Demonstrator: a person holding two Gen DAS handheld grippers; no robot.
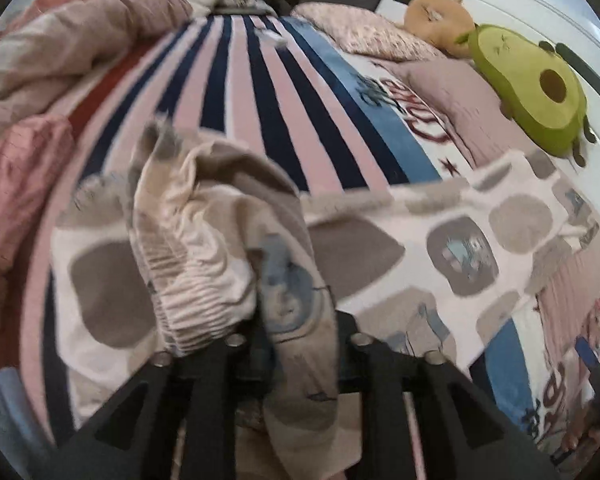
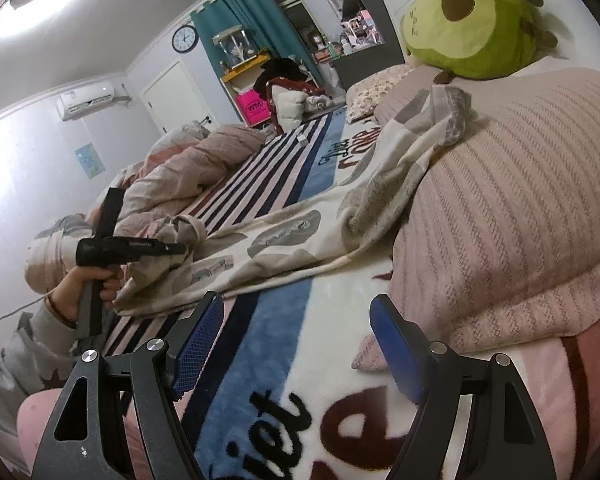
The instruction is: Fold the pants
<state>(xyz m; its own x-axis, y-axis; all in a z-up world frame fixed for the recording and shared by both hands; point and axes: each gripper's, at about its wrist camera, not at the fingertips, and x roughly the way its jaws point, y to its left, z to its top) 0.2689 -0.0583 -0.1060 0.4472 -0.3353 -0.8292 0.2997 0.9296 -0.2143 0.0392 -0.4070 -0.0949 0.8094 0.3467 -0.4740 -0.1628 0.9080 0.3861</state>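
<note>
Reading "WM" on pink bag [image 2: 255,109], blanket [image 2: 340,380] lettering partly hidden (blurred), pants [image 2: 284,236] spread

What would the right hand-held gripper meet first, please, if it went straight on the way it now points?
Probably the bed blanket: the right hand-held gripper stands open and empty, angled down at it. The pants lie further on; depth is hard to judge.

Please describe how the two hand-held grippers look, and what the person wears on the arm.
The right hand-held gripper has black angular fingers with triangular cut-outs, silver round pivot pins, and blue textured pads. The left hand-held gripper has the same black frame and silver pins; its pads are hidden by fabric. From the right wrist view it has a black pistol-style handle. The person's sleeve is grey.
</note>
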